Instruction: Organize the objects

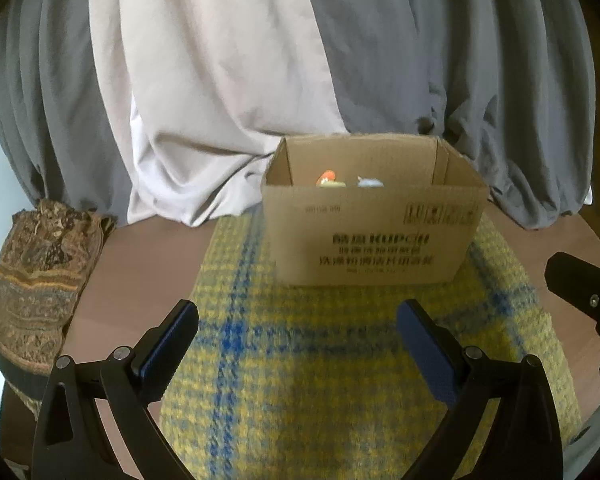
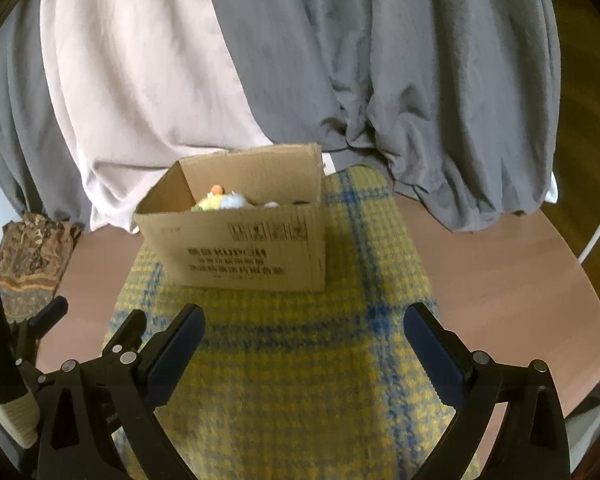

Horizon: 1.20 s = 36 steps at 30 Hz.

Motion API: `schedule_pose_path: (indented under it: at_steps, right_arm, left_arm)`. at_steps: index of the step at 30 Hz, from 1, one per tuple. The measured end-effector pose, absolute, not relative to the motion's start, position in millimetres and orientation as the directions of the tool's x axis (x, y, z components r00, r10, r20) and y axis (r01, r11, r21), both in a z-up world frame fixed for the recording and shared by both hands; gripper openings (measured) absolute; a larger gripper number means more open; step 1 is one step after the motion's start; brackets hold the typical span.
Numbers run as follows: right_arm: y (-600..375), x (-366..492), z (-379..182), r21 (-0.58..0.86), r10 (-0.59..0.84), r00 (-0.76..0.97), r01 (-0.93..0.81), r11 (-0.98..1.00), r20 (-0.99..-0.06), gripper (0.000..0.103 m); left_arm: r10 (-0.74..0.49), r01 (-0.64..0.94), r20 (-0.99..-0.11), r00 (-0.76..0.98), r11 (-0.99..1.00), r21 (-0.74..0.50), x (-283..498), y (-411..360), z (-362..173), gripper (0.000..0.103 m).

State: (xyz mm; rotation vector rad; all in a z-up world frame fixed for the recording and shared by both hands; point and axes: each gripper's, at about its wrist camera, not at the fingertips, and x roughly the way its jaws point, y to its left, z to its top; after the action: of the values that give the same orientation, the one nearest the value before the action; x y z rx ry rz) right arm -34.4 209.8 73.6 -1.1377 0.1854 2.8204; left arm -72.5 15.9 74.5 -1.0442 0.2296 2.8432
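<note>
Ahead at twelve o'clock the cardboard box (image 1: 374, 232) stood on the yellow-and-blue checked cloth (image 1: 320, 360), its top open, with small soft items (image 2: 230, 201) lying low inside. The stretch of cloth between the box and both grippers lay bare and flat. Grey and pale curtains (image 1: 228, 80) hung close behind the box and closed off everything past it. At nine o'clock a patterned fabric bundle (image 1: 40, 280) sat on the brown tabletop (image 2: 500, 280); the tabletop at three o'clock was bare.
</note>
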Motion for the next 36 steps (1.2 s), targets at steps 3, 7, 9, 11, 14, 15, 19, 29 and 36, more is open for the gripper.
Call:
schedule_pose_path:
  at_steps: [3, 7, 9, 11, 14, 15, 19, 29, 36]
  right_arm:
    - [209.0, -25.0, 69.7, 0.071, 0.051, -0.714, -0.140, -0.988, -0.699, 0.100]
    - [210.5, -14.1, 64.5, 0.074, 0.056, -0.702, -0.153, -0.986, -0.710, 0.100]
    - [212.7, -7.9, 61.3, 0.084, 0.053, -0.693, -0.162, -0.983, -0.719, 0.100]
    - [213.5, -2.3, 59.9, 0.088, 0.055, -0.690, -0.170, -0.981, -0.721, 0.100]
    - [214.4, 6.7, 57.3, 0.084, 0.066, -0.685, -0.184, -0.979, -0.726, 0.100]
    - [214.4, 9.3, 56.0, 0.082, 0.070, -0.682, -0.189, -0.979, -0.728, 0.100]
    - [213.9, 23.0, 49.9, 0.068, 0.091, -0.671, -0.206, -0.976, -0.736, 0.100]
    - [226.6, 41.3, 44.5, 0.094, 0.107, -0.659, -0.262, -0.960, -0.744, 0.100]
    - [225.0, 48.7, 44.1, 0.088, 0.118, -0.660, -0.271, -0.959, -0.742, 0.100]
  left_arm:
    - [0.048, -0.146, -0.662, -0.748, -0.985, 0.094, -64.2, 13.2, 68.6, 0.101]
    - [0.037, -0.129, -0.670, -0.741, -0.988, 0.088, -54.3, 8.7, 62.9, 0.101]
    - [0.037, -0.124, -0.680, -0.732, -0.989, 0.079, -50.2, 5.6, 59.3, 0.101]
    - [0.040, -0.123, -0.690, -0.723, -0.990, 0.071, -47.2, 3.5, 56.3, 0.101]
    - [0.045, -0.123, -0.704, -0.709, -0.991, 0.060, -40.3, 1.5, 51.1, 0.101]
    - [0.047, -0.123, -0.707, -0.706, -0.991, 0.056, -37.7, 1.0, 49.4, 0.101]
    - [0.039, -0.101, -0.718, -0.695, -0.994, 0.043, -27.5, -2.2, 43.4, 0.101]
    - [0.051, -0.099, -0.740, -0.671, -0.995, 0.022, -11.9, -5.2, 40.1, 0.101]
    - [0.044, -0.093, -0.744, -0.667, -0.995, 0.025, -6.2, -9.7, 40.2, 0.101]
